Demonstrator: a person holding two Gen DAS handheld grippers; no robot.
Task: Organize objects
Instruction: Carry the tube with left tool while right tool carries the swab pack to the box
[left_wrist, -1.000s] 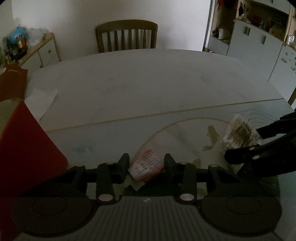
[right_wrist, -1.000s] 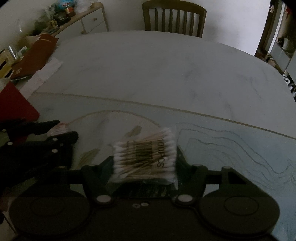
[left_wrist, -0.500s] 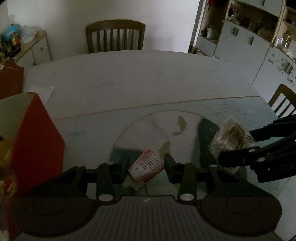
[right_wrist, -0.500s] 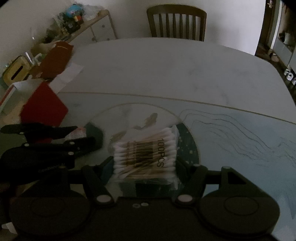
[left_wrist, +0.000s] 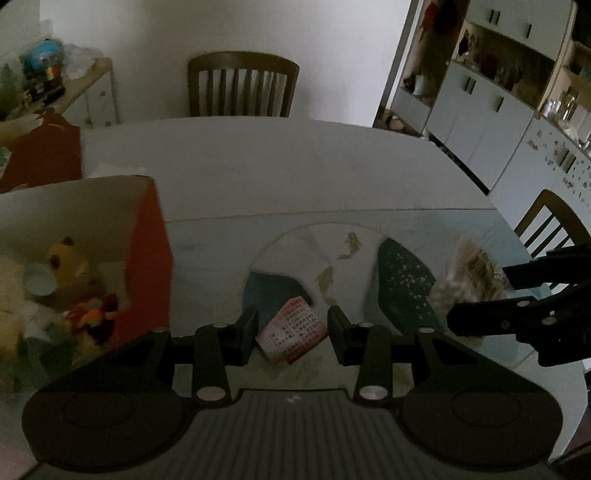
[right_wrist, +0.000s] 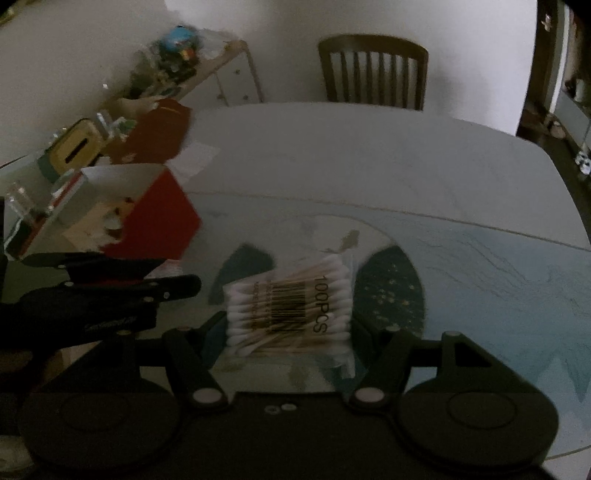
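left wrist view: a small red-and-white packet (left_wrist: 292, 329) was clamped by the left gripper (left_wrist: 291, 328), with the open red box (left_wrist: 147, 258) just to its left. a cotton swab pack (right_wrist: 291, 314) was pinched by the right gripper (right_wrist: 291, 332), farther from the box.

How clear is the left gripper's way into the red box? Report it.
Probably clear. The red box stands open-topped just left of the left gripper, with nothing visible between them. The jaws are already shut on a small printed packet, and toys fill part of the box.
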